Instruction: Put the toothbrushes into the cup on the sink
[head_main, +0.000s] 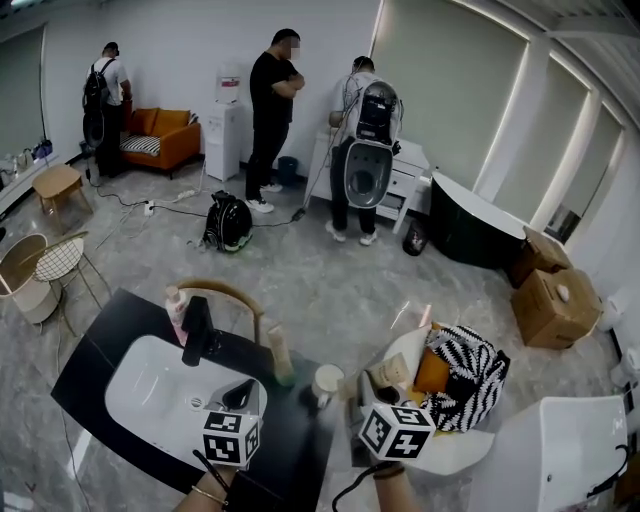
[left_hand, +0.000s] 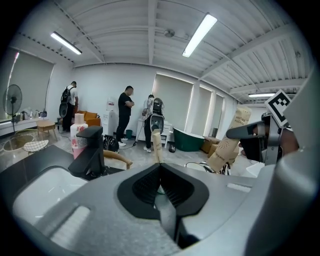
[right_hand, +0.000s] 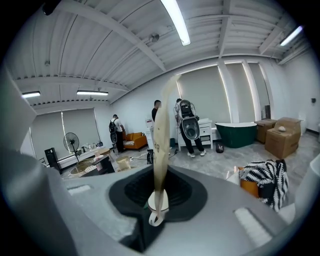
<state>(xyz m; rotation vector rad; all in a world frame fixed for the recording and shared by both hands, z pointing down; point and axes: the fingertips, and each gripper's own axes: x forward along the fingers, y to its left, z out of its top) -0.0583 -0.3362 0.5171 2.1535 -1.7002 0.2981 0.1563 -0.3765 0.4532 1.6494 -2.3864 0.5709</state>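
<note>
While the right gripper (right_hand: 159, 197) pinches one toothbrush pack (right_hand: 162, 125), the left gripper (left_hand: 160, 172) has its jaws pressed together; a second pack (left_hand: 157, 146) stands at their twelve o'clock. One cup (head_main: 327, 383) sits at the sink's (head_main: 125, 375) three o'clock.

I work at a black countertop (head_main: 88, 365) with a white basin (head_main: 150, 395) sunk into it; a black faucet (head_main: 197, 330) stands on the far side behind the basin; a pink-patterned bottle (head_main: 177, 306) stands just beside the faucet, to its left. Right of the basin a tan toothbrush pack (head_main: 281, 352) stands upright; a white cup (head_main: 327, 382) sits near it, further right.
</note>
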